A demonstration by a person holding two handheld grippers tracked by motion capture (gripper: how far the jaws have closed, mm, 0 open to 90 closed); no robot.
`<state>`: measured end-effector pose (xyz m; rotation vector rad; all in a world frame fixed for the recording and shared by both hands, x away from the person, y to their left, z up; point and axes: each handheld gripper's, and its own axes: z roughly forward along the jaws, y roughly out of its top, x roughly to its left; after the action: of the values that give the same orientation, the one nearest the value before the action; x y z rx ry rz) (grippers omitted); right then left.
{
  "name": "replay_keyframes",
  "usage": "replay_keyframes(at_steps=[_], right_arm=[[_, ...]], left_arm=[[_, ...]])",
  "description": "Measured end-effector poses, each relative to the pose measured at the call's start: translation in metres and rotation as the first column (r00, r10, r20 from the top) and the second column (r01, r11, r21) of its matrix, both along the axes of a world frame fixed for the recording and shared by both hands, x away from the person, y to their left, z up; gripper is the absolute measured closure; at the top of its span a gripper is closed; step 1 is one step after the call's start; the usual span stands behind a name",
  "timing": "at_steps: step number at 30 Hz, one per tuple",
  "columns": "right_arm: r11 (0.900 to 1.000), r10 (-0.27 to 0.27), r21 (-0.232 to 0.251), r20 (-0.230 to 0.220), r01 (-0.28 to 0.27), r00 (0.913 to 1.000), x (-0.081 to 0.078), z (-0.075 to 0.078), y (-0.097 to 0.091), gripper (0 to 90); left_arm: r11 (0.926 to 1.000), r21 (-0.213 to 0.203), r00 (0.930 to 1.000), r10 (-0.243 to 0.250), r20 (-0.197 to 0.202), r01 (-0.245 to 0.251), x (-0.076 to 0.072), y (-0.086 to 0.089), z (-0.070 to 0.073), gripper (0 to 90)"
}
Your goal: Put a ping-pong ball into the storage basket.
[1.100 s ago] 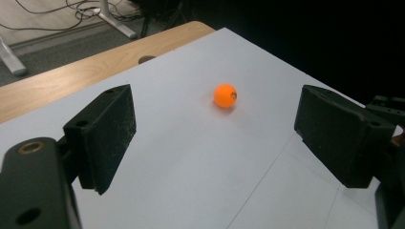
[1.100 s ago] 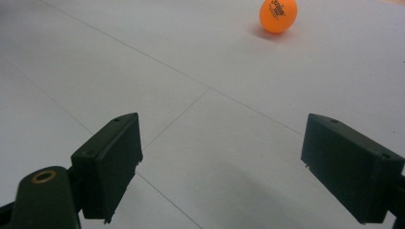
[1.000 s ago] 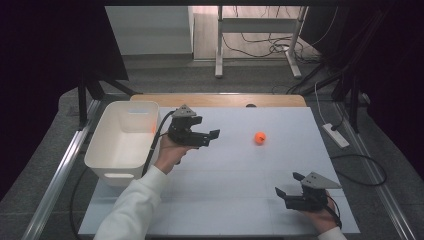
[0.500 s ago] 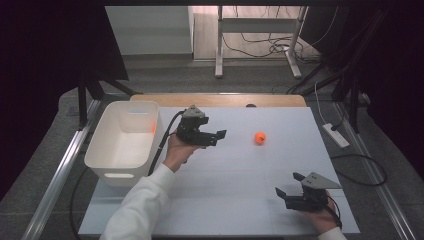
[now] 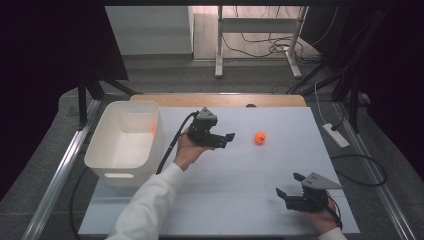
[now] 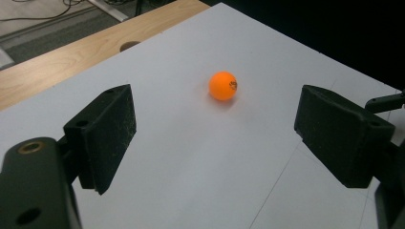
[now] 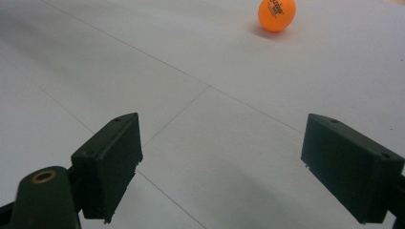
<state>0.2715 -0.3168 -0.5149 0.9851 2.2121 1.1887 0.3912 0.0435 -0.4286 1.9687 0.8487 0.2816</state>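
The left gripper (image 5: 226, 138) is hovering over the far-left part of the white table (image 5: 235, 175), held in a hand whose white sleeve (image 5: 150, 205) is coming up from the near edge. Its jaws are standing wide apart and are gripping nothing; they are pointing right, toward the orange ball (image 5: 260, 137). In the left gripper view the orange ball (image 6: 223, 86) is sitting on the table surface ahead of the two black pads (image 6: 107, 129), roughly centred between them but farther off, and touching neither one. The ball is resting on the table right of the left gripper, near it yet clearly apart, in the far half of the surface.

The right gripper (image 5: 290, 189) is lying low at the near-right corner of the table, in the person's right hand (image 5: 325, 222). Its jaws are also spread wide with nothing between them. In the right gripper view the pads (image 7: 112, 157) are framing bare table, and the ball (image 7: 277, 14) is showing far off at the top, well apart from this gripper.

A white bin (image 5: 125, 142) is standing at the left edge of the table, just left of the left hand (image 5: 187, 152), and the black cable (image 5: 172, 145) of the left gripper is trailing down beside it.
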Motion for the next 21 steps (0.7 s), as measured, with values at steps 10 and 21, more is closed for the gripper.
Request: replay_keyframes(at_steps=[10, 21], right_arm=[[1.0, -0.002, 0.002, 0.0, 0.002, 1.0, -0.001, 0.001, 0.0, 13.2], [1.0, -0.001, 0.008, 0.005, 0.001, 1.0, 0.0, 0.001, 0.0, 13.2]], left_arm=[[0.9993, 0.031, 0.9998, -0.021, -0.005, 0.022, 0.004, -0.014, -0.009, 14.8], [0.9985, 0.042, 0.9994, -0.036, -0.001, 0.036, 0.009, -0.032, -0.019, 14.9]])
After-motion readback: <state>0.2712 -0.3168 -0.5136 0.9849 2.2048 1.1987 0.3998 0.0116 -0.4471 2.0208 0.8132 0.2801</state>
